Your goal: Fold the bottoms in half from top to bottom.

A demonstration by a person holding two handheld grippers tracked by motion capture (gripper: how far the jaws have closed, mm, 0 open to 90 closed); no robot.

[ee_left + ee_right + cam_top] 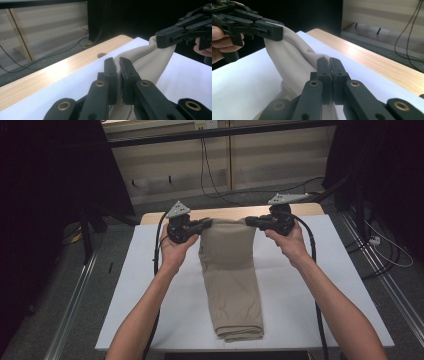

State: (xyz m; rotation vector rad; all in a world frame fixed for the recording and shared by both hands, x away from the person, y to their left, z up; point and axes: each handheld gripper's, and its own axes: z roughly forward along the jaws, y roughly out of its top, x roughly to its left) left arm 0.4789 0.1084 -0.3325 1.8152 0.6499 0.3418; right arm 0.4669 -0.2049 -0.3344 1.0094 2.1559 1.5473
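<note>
Trousers (231, 270), pinched at both far corners by our left gripper (206, 223) and right gripper (251, 221), could slip free if we jerk unevenly.

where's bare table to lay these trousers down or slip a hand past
White table lies bare left and right of the folded beige trousers, out to each side edge. Crowded along the far edge, where left gripper and right gripper pinch the waistband.
</note>
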